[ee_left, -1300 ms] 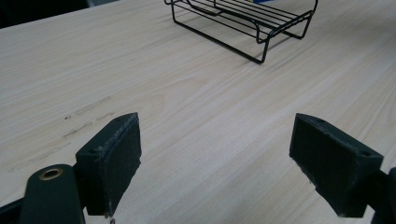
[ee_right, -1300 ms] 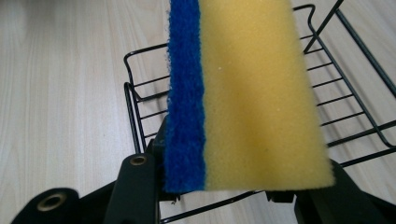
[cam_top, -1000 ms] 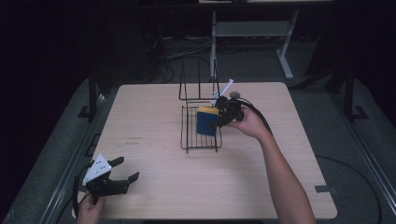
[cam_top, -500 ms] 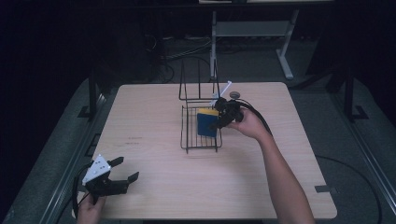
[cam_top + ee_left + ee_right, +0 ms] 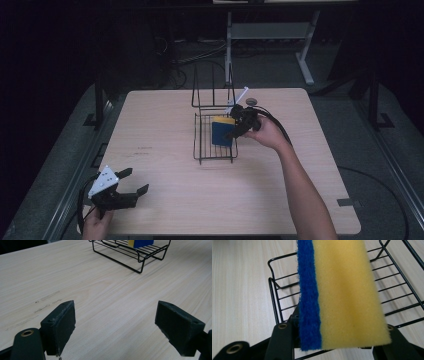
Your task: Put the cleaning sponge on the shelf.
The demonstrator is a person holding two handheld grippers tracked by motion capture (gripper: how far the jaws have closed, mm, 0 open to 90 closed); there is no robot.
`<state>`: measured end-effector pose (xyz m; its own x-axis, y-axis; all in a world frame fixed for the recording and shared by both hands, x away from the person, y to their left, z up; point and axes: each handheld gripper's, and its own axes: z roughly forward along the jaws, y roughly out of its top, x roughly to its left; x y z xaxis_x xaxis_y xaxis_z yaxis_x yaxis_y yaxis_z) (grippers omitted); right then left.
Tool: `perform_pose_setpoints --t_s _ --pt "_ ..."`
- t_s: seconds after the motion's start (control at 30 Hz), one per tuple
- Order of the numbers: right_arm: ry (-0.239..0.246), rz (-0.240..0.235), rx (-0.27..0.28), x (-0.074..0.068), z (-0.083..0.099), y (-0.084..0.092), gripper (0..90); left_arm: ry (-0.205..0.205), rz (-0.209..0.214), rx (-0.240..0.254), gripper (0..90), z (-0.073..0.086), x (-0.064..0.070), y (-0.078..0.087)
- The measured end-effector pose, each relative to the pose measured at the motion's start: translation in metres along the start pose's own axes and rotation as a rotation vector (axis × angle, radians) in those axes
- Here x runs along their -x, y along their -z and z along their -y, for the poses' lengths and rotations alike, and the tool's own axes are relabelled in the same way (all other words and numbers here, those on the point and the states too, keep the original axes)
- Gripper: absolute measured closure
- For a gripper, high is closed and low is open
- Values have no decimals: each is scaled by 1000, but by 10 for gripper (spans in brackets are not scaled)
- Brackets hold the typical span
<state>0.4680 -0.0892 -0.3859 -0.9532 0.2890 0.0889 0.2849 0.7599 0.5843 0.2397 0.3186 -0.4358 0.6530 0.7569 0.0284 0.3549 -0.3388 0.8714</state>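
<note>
One sponge, one wire rack, two grippers on one table.

The right gripper (image 5: 234, 133) holds the single blue-and-yellow sponge (image 5: 342, 292) between its jaws, which have just been easing apart while the sponge stays between them, over the floor of the one black wire rack (image 5: 205, 145) at mid-table. The left gripper (image 5: 131, 183) sits near the front left corner of the table (image 5: 165, 125), well apart from the rack, its jaws (image 5: 115, 327) spread wide with nothing between them.
</note>
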Motion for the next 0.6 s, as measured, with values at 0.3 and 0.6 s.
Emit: perform_pose_setpoints --t_s 0.3,0.6 --pt "-3 4 5 1 2 1 505 1 0 1 162 0 0 0" --pt "-20 14 7 1 7 4 487 1 -1 2 162 -1 1 0"
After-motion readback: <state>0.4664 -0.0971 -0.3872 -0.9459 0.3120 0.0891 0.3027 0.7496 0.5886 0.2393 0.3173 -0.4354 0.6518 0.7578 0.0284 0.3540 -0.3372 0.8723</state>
